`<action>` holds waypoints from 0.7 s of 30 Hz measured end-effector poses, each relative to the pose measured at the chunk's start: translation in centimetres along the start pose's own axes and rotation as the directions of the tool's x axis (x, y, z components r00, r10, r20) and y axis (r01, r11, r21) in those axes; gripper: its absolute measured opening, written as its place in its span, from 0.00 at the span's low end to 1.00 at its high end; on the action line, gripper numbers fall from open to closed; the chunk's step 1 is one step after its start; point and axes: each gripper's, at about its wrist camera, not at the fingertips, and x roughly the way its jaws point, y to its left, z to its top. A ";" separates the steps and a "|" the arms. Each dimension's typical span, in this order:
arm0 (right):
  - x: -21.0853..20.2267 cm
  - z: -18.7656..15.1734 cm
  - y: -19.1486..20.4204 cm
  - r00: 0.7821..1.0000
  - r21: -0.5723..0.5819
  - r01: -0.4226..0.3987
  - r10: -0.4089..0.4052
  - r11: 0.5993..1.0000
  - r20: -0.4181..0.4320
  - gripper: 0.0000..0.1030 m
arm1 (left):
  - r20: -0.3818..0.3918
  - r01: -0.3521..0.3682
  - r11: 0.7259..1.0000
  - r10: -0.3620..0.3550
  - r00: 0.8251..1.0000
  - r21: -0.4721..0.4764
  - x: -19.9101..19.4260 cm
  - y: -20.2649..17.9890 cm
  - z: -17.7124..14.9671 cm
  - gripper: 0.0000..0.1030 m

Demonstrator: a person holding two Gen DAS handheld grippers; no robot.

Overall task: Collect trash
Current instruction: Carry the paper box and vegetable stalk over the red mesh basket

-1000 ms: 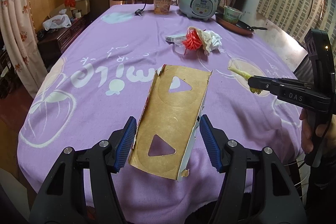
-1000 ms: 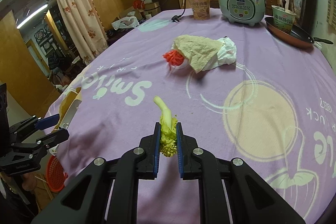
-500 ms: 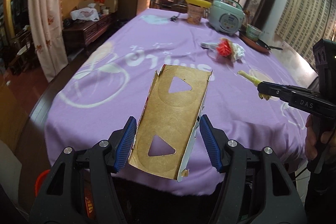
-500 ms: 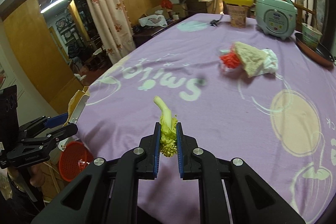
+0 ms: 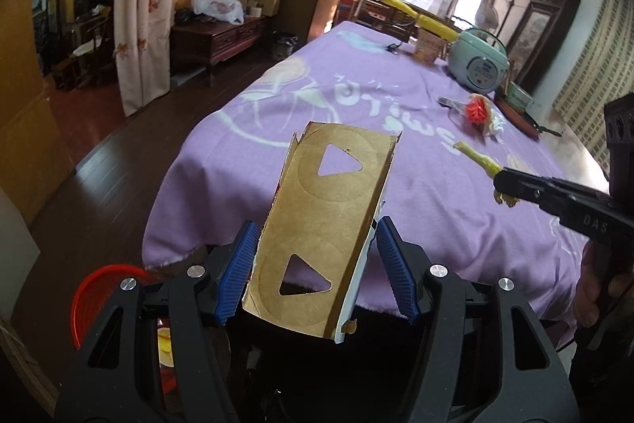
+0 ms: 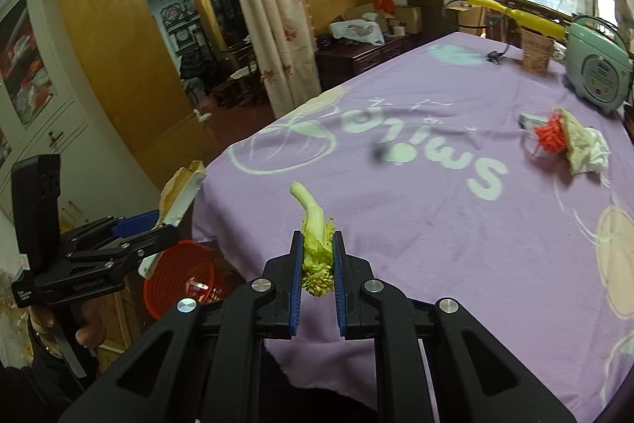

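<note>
Two grippers off the bench (image 5: 436, 161) edge: left gripper (image 5: 317, 268) clasps a cardboard piece (image 5: 321, 224) above the red basket (image 6: 178, 282); right gripper (image 6: 317, 264) pinches a vegetable stalk (image 6: 313, 224).

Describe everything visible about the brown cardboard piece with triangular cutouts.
The flat brown cardboard piece has a white outer face along its right edge, two triangular cutouts inside faint pressed circles, and torn corners at its far end. It is held in the air, tilted, between the blue pads of the left tool, above the purple tablecloth's edge and near a red basket.
</note>
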 end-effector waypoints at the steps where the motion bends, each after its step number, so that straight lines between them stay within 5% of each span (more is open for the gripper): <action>1: 0.4 0.0 0.7 1.000 -0.018 -0.011 0.011 1.000 -0.011 0.14 | 0.000 -0.006 1.000 0.006 1.000 -0.006 0.0 0.2 0.0 0.59; 12: 5.0 0.1 7.7 0.989 -0.156 -0.118 0.101 0.981 -0.112 0.14 | 0.014 -0.136 0.989 0.137 0.990 -0.063 -1.6 4.8 -1.4 0.59; 21: 10.0 -0.2 15.8 0.956 -0.276 -0.238 0.175 0.931 -0.234 0.14 | -0.059 -0.260 0.945 0.253 0.966 -0.200 -2.5 12.9 -4.7 0.59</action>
